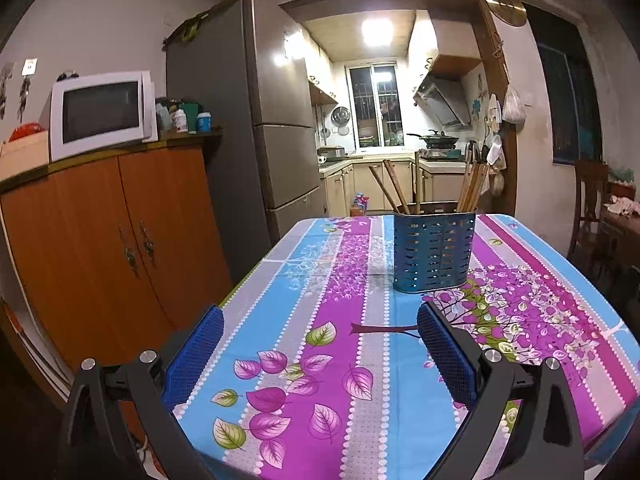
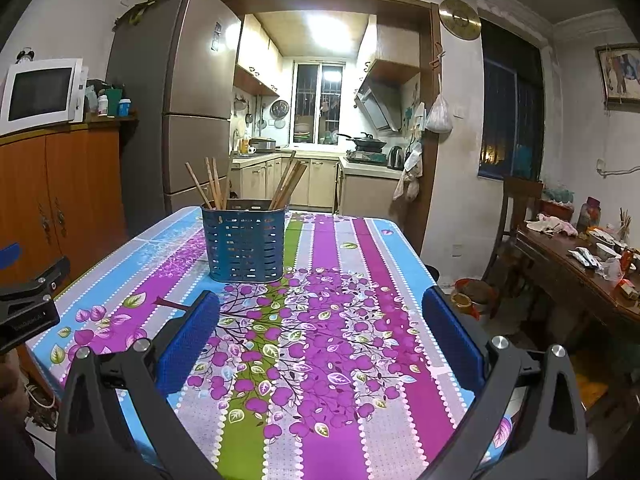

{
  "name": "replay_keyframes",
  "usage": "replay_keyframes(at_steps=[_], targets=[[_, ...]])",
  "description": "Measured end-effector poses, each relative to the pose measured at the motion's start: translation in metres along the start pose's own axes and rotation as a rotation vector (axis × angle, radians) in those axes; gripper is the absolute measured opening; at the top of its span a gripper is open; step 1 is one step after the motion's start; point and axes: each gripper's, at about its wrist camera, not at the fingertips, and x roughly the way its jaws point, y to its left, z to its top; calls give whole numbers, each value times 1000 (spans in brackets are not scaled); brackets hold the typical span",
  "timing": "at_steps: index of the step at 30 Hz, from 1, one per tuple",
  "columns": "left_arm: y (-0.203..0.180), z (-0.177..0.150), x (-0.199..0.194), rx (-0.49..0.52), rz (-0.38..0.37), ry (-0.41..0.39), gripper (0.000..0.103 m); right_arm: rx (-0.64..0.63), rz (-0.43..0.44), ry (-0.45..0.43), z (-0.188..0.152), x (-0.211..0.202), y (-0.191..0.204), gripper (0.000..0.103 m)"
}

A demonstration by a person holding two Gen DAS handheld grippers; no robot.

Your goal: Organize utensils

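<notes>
Two claws, left gripper (image 1: 320, 316) & right gripper (image 2: 320, 300), spread wide, holding nothing, above floral purple-blue striped tablecloth (image 2: 344, 340). Blue perforated metal holder (image 2: 244, 242) w/ wooden chopsticks (image 2: 214, 184) upright mid-table. White microwave (image 1: 100, 112) on orange wooden cabinet (image 1: 104, 240), grey fridge (image 1: 256, 120) beside lit kitchen doorway.

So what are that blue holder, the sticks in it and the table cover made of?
The blue slotted utensil holder looks like painted sheet metal: thin walls, punched slots, a slight sheen; plastic is possible. The brown chopsticks standing in it look like wood or bamboo, matte and unevenly toned. The floral striped tablecloth appears to be glossy vinyl or oilcloth, since it reflects light.
</notes>
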Motion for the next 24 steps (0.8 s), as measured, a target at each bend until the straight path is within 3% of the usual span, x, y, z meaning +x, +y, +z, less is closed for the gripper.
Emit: replay_keyframes(at_steps=[16, 20, 24], targets=[[-1, 1, -2, 5, -16, -2, 96, 6, 0, -5, 1, -1, 3, 97], [4, 2, 1, -30, -55, 26, 96, 7, 1, -3, 1, 0, 2, 97], [1, 1, -3, -2, -39, -1, 98, 7, 1, -3, 1, 0, 3, 97]])
